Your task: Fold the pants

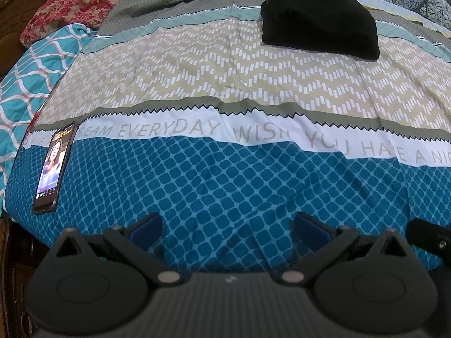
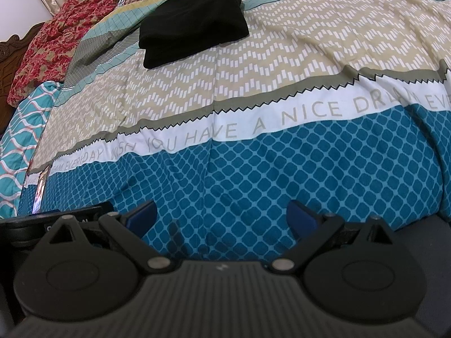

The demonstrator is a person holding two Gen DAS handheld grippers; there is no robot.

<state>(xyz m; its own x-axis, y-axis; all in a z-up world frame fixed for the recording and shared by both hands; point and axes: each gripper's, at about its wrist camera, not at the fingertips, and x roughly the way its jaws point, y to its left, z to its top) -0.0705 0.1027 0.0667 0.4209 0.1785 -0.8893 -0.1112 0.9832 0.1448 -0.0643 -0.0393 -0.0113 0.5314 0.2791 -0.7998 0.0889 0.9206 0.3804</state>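
Here folded black pants point(image 1: 320, 18) lie on the bedsheet point(image 1: 225, 169); left gripper point(image 1: 227, 226) and right gripper point(image 2: 221, 217) gape apart.

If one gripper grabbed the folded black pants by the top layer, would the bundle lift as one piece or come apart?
The black pants show stacked soft layers with rounded edges, so they are probably floppy; a top-layer pinch would likely peel the fold open. The matte fabric looks unlikely to slip. Both the left gripper and right gripper are open, apart from it.

One folded black pants point(image 1: 320, 18), one phone point(image 1: 53, 166), two tongs point(image 1: 227, 229)
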